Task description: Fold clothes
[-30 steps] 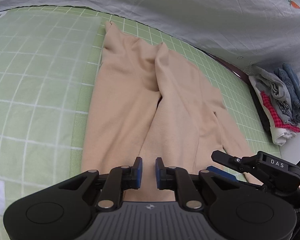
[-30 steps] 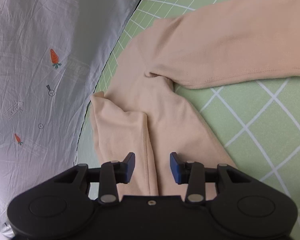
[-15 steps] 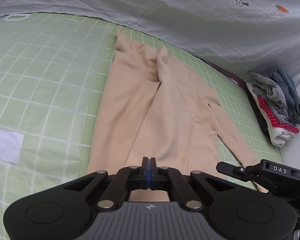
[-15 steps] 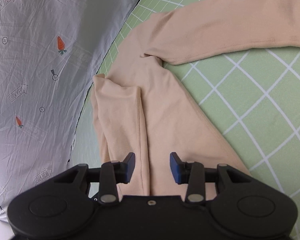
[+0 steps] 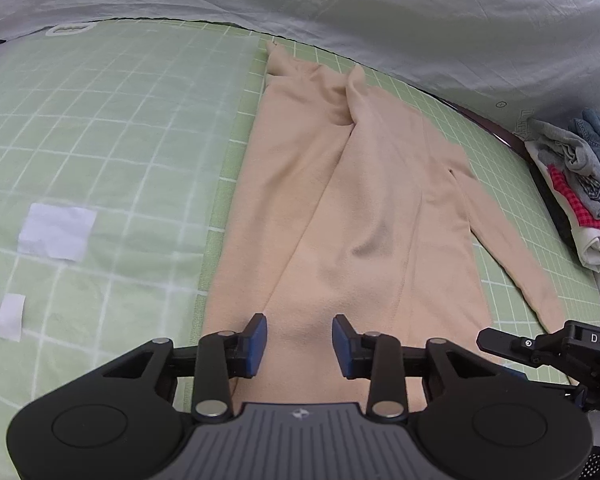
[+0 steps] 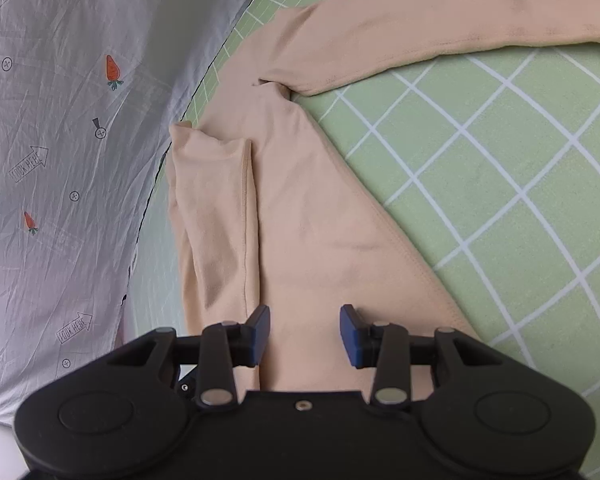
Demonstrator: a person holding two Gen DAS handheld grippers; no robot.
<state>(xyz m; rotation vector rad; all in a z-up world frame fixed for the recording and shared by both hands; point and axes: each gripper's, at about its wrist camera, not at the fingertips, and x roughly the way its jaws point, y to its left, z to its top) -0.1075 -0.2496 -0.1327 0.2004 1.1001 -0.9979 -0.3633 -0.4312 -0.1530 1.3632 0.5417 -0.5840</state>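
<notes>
Now beige sweater (image 5: 364, 216) lies flat on green checked mat (image 5: 112, 128), one sleeve (image 6: 440, 36) stretched sideways. Left gripper (image 5: 299, 345) and right gripper (image 6: 305, 335) hover over fabric, fingers spread, grasping nothing. Folded clothes pile (image 5: 580, 184) sits at mat's edge.

Your right gripper (image 6: 304, 334) hangs with its blue pads spread apart over the beige top (image 6: 312, 240). The top lies on the green grid mat (image 6: 500, 184), one sleeve folded in beside the grey carrot-print sheet (image 6: 60, 120).
</notes>
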